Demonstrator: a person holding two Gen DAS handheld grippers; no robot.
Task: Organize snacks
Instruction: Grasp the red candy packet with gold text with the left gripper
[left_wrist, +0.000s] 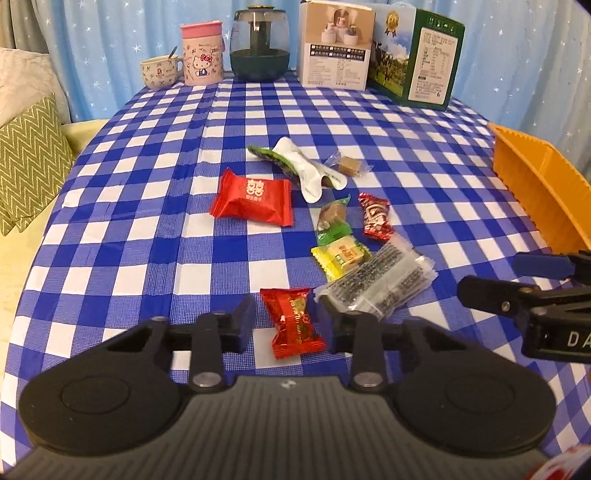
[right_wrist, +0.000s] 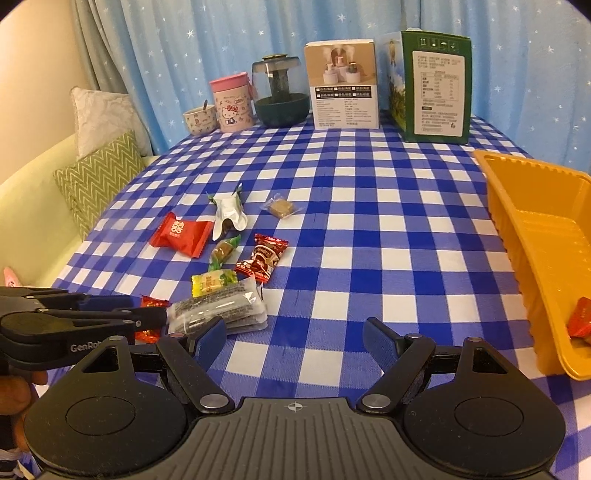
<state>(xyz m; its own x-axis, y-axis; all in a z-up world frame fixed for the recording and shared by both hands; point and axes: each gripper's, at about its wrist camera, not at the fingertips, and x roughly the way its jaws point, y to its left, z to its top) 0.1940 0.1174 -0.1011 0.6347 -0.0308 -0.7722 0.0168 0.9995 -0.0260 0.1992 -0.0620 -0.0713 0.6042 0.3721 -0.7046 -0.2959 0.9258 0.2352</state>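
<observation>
My left gripper (left_wrist: 284, 325) sat low over checked tablecloth (left_wrist: 147, 258), pads straddling shiny red candy (left_wrist: 293, 323); contact on both sides not clear, so grip uncertain. Clear seaweed-style packet (left_wrist: 380, 284) lay at one o'clock from candy, touching it. My right gripper (right_wrist: 295, 341) had jaws spread wide, nothing between them. Orange tray (right_wrist: 532, 236) stood at three o'clock of table, one red candy inside (right_wrist: 581, 319). Remaining snacks clustered mid-table.

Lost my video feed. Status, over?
Left gripper shut on red candy. Right gripper open, empty. Orange tray holds one red sweet. Clear bar packet crowds the candy.
</observation>
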